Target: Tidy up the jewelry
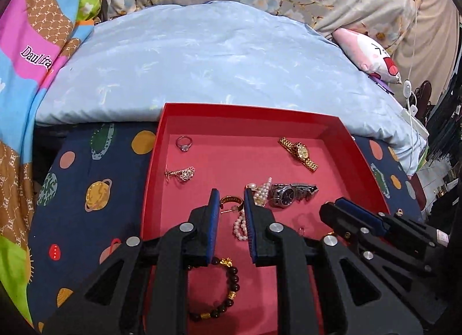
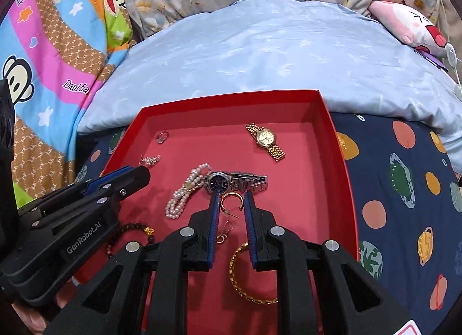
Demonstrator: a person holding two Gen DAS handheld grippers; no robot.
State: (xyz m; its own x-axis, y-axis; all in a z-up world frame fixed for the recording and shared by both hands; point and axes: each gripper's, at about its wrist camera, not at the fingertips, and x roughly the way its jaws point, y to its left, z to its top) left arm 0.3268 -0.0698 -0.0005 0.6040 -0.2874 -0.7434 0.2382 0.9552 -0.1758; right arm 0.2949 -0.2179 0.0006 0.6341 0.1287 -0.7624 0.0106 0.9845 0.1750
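- In the shallow red box [image 1: 248, 109], which sits on the planet-print sheet [image 1: 86, 184] of a bed, all the jewelry lies loose. A gold watch [image 1: 300, 151] is near the far right corner, and a ring [image 1: 184, 143] and a flower-shaped piece [image 1: 184, 173] lie along the left wall.
- The main risk is tangling. The pearl bracelet [image 2: 182, 193] touches the silver watch [image 2: 231, 183], and the gold hoop earring [image 2: 231, 202] lies just beside the watch. A pinch there could catch two pieces at once or drag a neighbour along.
- The small drop earring [image 2: 223, 232] and the hoop are thin and lie flat, so the pads may slide over them or flick them away.
- The box rests on soft bedding, so a hard downward press could tip it and shift everything.
- The two tools are close together over the same cluster and could knock into each other.
- Left claw [image 1: 231, 190]: fingers narrowly apart, holding nothing and hovering above the hoop and pearls. The dark bead bracelet [image 1: 228, 283] lies beneath its body.
- Right claw [image 2: 231, 194]: also narrowly apart and empty, with its tips over the hoop just short of the silver watch. The gold chain bangle [image 2: 239, 274] lies beneath it.
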